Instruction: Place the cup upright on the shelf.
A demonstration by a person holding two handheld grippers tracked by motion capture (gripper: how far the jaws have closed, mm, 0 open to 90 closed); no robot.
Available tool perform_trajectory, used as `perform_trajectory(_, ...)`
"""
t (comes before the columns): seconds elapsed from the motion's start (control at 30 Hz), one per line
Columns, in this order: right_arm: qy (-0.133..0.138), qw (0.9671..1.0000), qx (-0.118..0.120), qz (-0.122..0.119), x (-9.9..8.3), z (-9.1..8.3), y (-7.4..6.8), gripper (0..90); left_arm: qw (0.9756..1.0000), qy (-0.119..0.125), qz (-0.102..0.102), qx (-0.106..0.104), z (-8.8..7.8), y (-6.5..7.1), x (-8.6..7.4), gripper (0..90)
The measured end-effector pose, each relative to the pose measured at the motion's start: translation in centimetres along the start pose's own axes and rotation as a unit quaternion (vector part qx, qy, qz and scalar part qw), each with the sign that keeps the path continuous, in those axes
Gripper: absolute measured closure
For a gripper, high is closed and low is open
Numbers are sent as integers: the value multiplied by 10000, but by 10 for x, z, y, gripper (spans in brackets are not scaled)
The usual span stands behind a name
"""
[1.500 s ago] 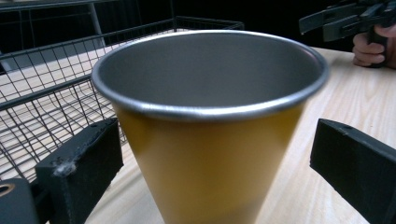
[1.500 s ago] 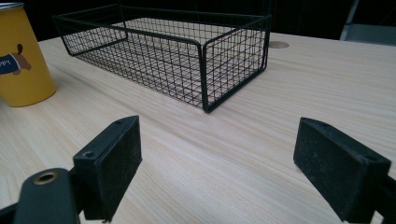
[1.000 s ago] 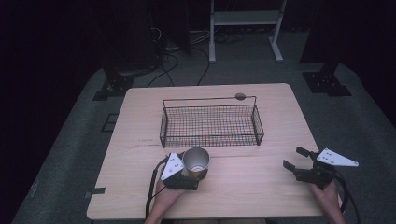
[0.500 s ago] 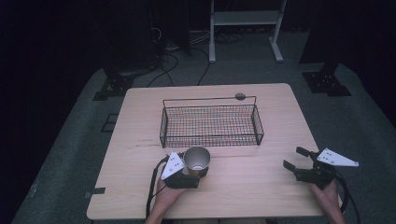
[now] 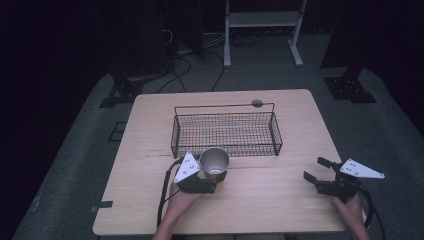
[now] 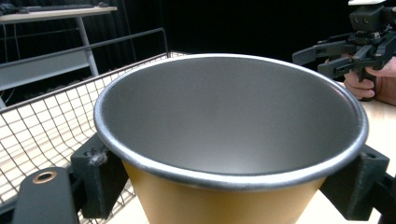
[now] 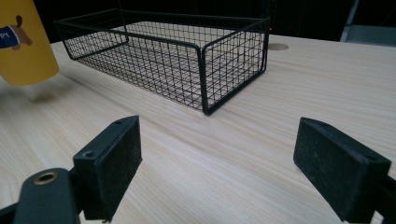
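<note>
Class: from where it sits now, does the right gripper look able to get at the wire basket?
Probably yes. The right gripper is open and holds nothing, and bare table lies between it and the basket.

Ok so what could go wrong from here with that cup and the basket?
1. The left gripper holds the cup low on its tapered wall, so it might slip or tilt in the jaws.
2. The cup hangs just in front of the basket; carried forward too low, it could knock the near rim and push the basket across the table.
3. The right gripper is open and apart, too far off to steady anything.
</note>
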State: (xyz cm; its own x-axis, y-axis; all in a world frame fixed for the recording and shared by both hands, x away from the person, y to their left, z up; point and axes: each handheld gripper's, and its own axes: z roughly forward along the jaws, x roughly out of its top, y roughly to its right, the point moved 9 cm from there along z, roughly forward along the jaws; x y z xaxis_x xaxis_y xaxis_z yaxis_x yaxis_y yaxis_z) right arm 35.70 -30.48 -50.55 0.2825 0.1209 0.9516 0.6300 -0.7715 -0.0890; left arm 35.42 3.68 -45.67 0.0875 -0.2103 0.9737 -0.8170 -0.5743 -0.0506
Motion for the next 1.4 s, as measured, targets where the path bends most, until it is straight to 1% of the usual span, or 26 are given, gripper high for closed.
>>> perform_trajectory(0.1, 2, 10000, 3, 3, 0, 0, 0, 141, 10000, 10, 15, -19, 1, 0, 2, 141)
perform_trajectory(0.17, 3, 10000, 3, 2, 0, 0, 0, 141, 10000, 18, -15, -49, 2, -1, 4, 142)
perform_trajectory(0.33, 7, 10000, 2, 3, 0, 0, 0, 142, 9999, 53, 23, -117, 5, -3, 14, 142)
perform_trajectory(0.43, 6, 10000, 2, 3, 0, 0, 0, 141, 9999, 32, 29, -149, 7, -5, 18, 142)
perform_trajectory(0.53, 12, 10000, 2, 5, 0, 0, 0, 141, 9998, 81, 24, -203, 10, -7, 25, 142)
perform_trajectory(0.67, 4, 10000, 9, -2, 0, 0, 0, 142, 9996, 57, 50, -258, 14, -9, 30, 142)
perform_trajectory(0.8, 15, 10000, 15, 2, 0, 0, 0, 141, 9994, 64, 14, -332, 16, -10, 34, 143)
perform_trajectory(0.9, 25, 10000, 19, 10, 0, 0, 0, 141, 9994, 74, 19, -336, 17, -11, 36, 142)
perform_trajectory(1.07, 31, 10000, 25, 18, 1, 0, 0, 141, 9992, 110, -19, -395, 19, -18, 45, 143)
perform_trajectory(1.17, 34, 10000, 26, 20, 1, 0, 0, 141, 9992, 99, -13, -390, 20, -21, 47, 143)
perform_trajectory(1.4, 40, 10000, 33, 30, 1, -1, 0, 141, 9990, 87, 10, -431, 28, -31, 59, 143)
